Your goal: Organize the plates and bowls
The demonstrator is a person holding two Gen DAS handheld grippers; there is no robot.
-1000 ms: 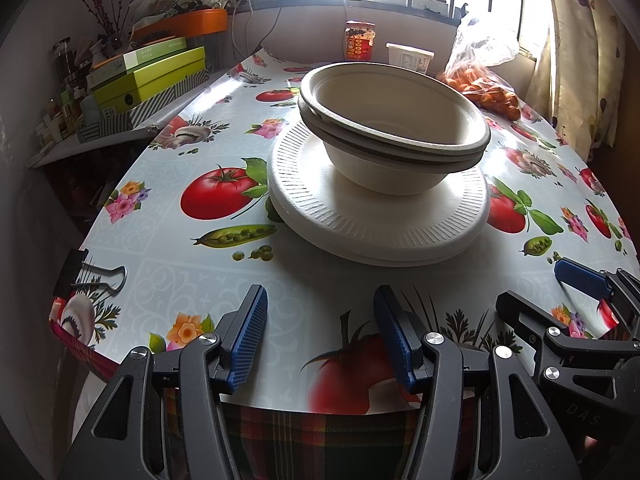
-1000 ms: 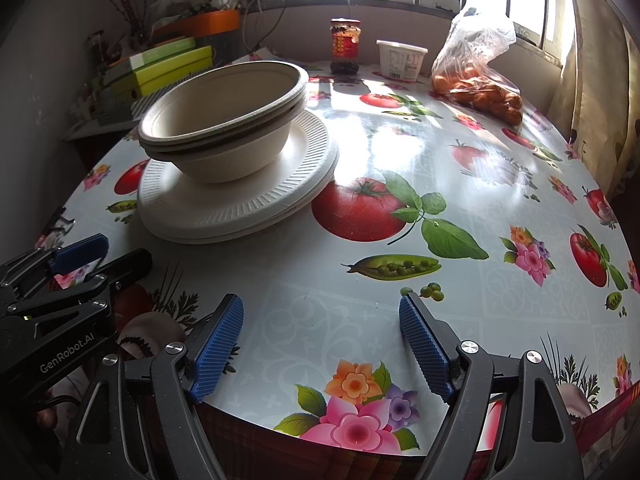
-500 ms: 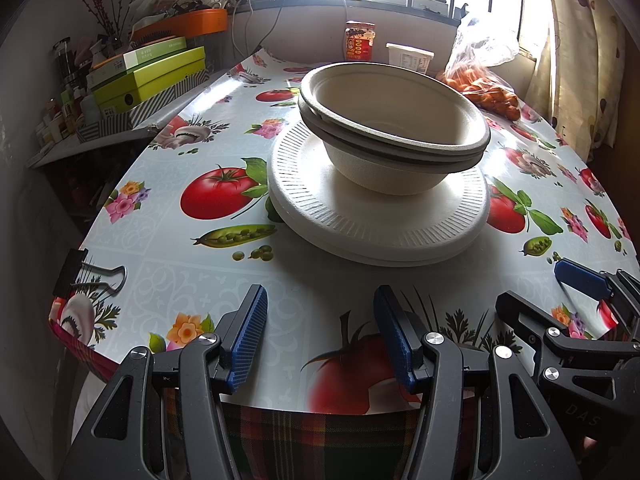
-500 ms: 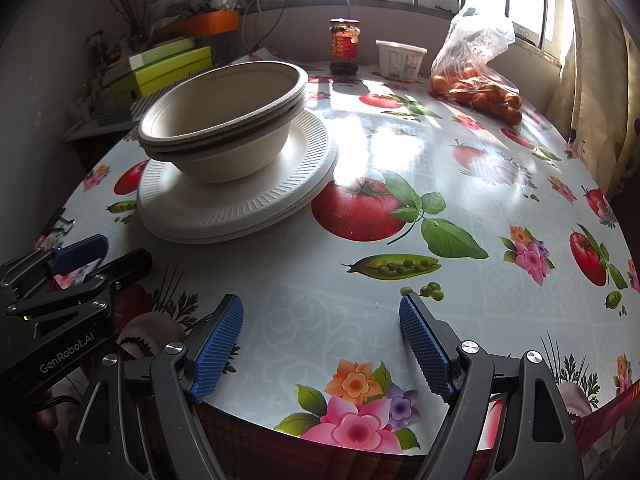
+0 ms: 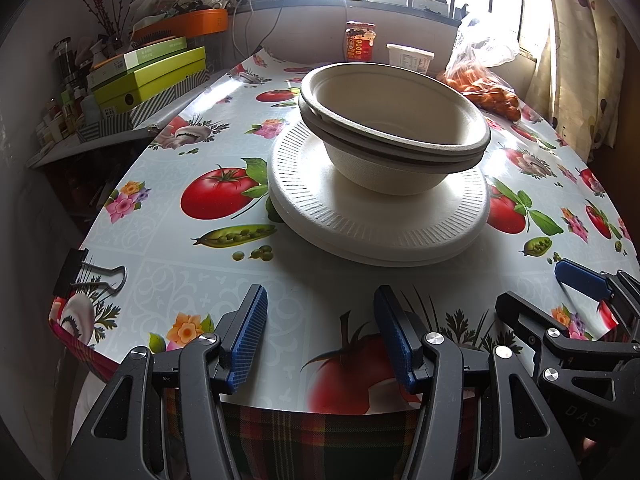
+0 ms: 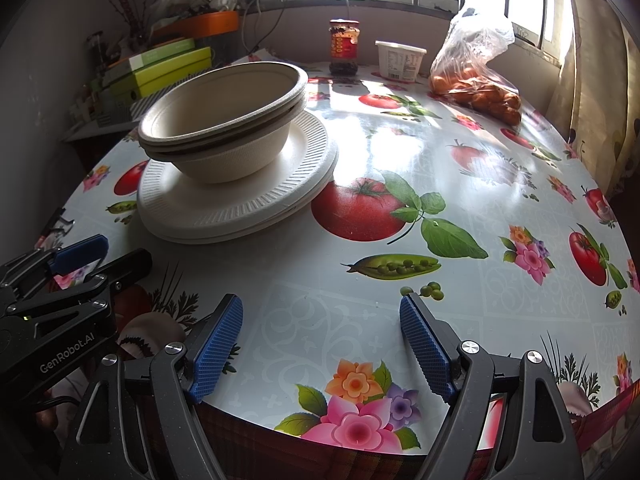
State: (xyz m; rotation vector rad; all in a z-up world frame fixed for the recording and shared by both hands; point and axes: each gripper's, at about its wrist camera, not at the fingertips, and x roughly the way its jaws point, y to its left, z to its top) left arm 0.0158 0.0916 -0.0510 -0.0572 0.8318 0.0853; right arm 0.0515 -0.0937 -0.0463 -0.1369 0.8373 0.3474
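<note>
Nested beige paper bowls (image 5: 394, 132) sit on a stack of white ribbed plates (image 5: 320, 212) in the middle of the table; the stack also shows in the right wrist view, bowls (image 6: 224, 120) on plates (image 6: 240, 208). My left gripper (image 5: 320, 312) is open and empty at the table's near edge, in front of the stack. My right gripper (image 6: 320, 320) is open and empty at the near edge, to the right of the stack. Each gripper shows in the other's view, the right one (image 5: 560, 292) and the left one (image 6: 104, 256).
The table wears a vegetable-print oilcloth (image 6: 400, 208). At the far edge stand a red jar (image 6: 344, 46), a white tub (image 6: 400, 60) and a bag of orange fruit (image 6: 476, 80). Green boxes (image 5: 148, 76) lie on a shelf to the left. A binder clip (image 5: 80, 276) grips the left edge.
</note>
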